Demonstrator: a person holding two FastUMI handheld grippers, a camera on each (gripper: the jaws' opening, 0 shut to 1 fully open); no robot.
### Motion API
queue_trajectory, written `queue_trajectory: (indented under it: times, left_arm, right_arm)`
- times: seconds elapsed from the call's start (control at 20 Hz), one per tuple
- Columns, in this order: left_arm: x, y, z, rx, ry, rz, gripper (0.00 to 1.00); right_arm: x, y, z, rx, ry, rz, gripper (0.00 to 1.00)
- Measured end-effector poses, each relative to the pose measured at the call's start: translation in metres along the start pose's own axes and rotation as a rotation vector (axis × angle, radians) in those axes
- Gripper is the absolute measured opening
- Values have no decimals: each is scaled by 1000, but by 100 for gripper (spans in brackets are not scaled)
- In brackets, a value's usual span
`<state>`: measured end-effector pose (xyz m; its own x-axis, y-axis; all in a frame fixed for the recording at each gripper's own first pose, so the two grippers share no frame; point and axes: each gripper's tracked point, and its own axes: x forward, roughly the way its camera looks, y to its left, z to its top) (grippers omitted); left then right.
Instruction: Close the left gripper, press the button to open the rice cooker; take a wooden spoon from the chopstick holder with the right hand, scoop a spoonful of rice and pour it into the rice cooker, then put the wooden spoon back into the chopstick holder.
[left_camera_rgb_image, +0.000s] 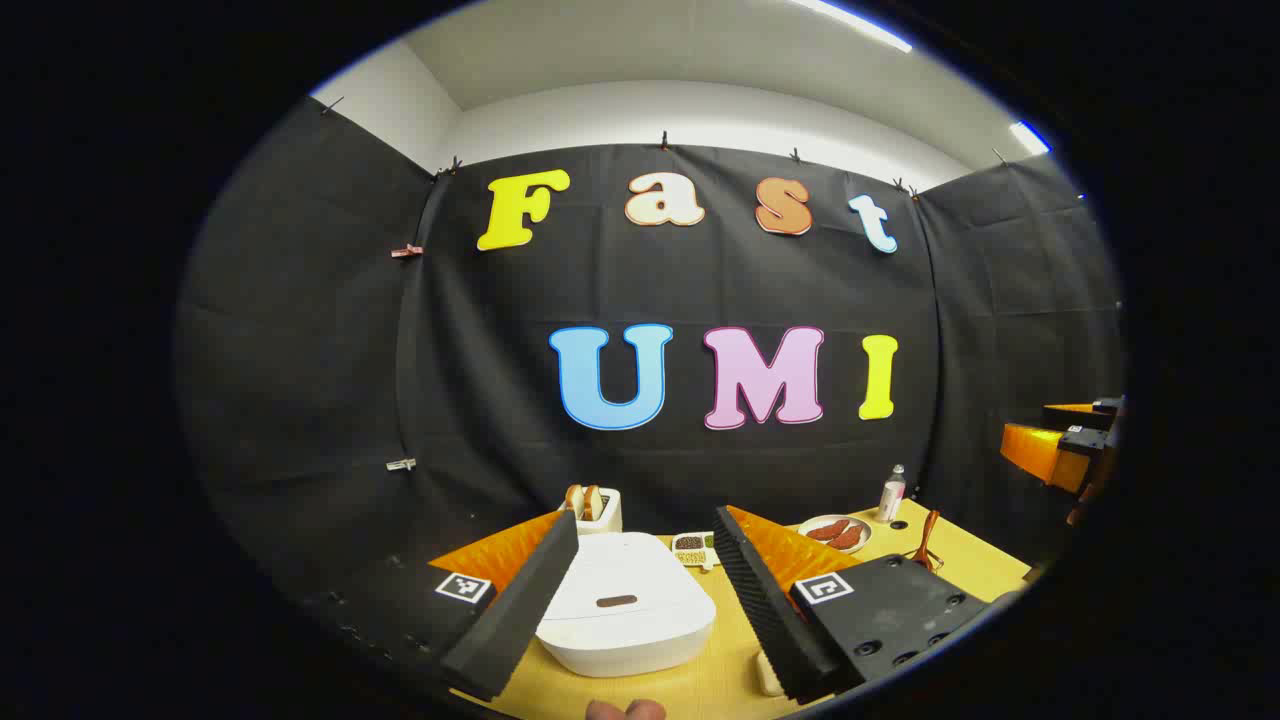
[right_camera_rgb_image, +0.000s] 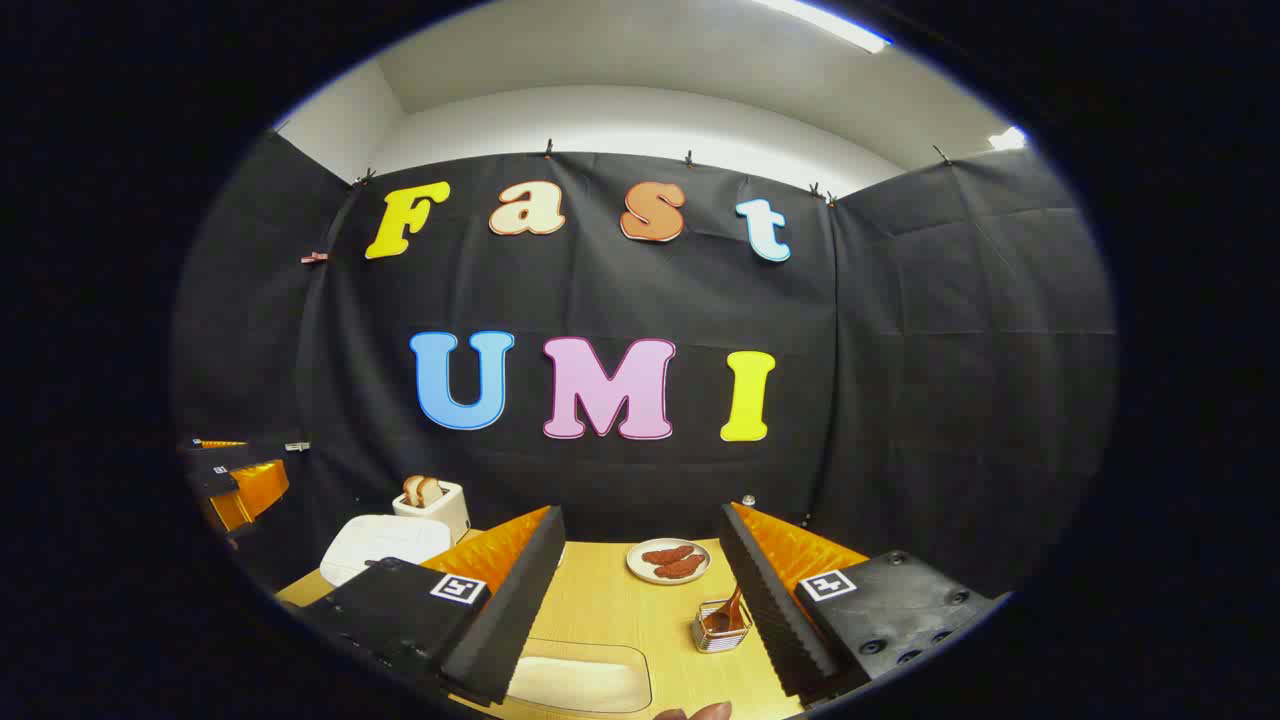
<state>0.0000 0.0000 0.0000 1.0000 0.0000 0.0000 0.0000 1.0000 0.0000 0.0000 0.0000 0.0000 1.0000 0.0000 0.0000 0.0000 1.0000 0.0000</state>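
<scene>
The left gripper (left_camera_rgb_image: 645, 590) hangs above the table with its jaws spread wide and nothing between them; straight ahead, framed by the two fingers, sits the white rounded rice cooker (left_camera_rgb_image: 628, 615), its lid down and a small dark oval button (left_camera_rgb_image: 616, 601) on the lid's near side. The cooker rests on the pale yellow wooden table (left_camera_rgb_image: 700, 685). Just behind it stands a white toaster (left_camera_rgb_image: 595, 508) with two bread slices poking up, beside a small tray of dark grains (left_camera_rgb_image: 693, 547). The right gripper (right_camera_rgb_image: 640, 590) is likewise wide open and holds nothing. Just inside its right finger stands the small wire chopstick holder (right_camera_rgb_image: 720, 632) with the brown wooden spoon (right_camera_rgb_image: 728, 610) leaning in it. Farther back is a white round plate of reddish-brown sausages (right_camera_rgb_image: 668, 561). Near the bottom edge lies a shallow cream rectangular dish (right_camera_rgb_image: 580, 680); whether it contains rice I cannot tell. Far left in the right gripper view, the rice cooker and toaster appear again.
</scene>
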Motion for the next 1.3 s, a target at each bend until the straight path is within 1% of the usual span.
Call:
queue_trajectory:
  times: [0.1,0.2,0.75,0.95,1.0,1.05,1.15,1.2,1.3]
  left_arm:
    - [-1,-1,2,-11,-1,-11,94]
    - [-1,0,4,1,-4,-13,94]
    - [-2,-3,3,-6,-5,-13,94]
    - [2,-6,-2,-7,9,-43,94]
    - [2,-10,-1,-9,9,-50,87]
    - [4,-14,-1,-10,12,-62,84]
    - [9,-7,-4,-8,16,-61,66]
    - [11,-4,-4,-15,15,-60,47]
    - [14,-13,-11,-65,34,-106,10]
  right_arm:
    - [-3,0,-3,-10,5,-1,98]
    - [-4,1,-3,-8,8,-5,98]
    - [-1,-2,-3,-30,-1,-18,98]
    - [2,-1,-4,-22,-2,-20,98]
    - [3,-1,-3,-27,-6,-21,98]
    - [3,-1,-3,-34,-8,-22,98]
    - [4,0,-1,-43,-12,-23,98]
    - [5,0,-1,-43,-15,-23,98]
    - [6,-1,-1,-47,-18,-26,98]
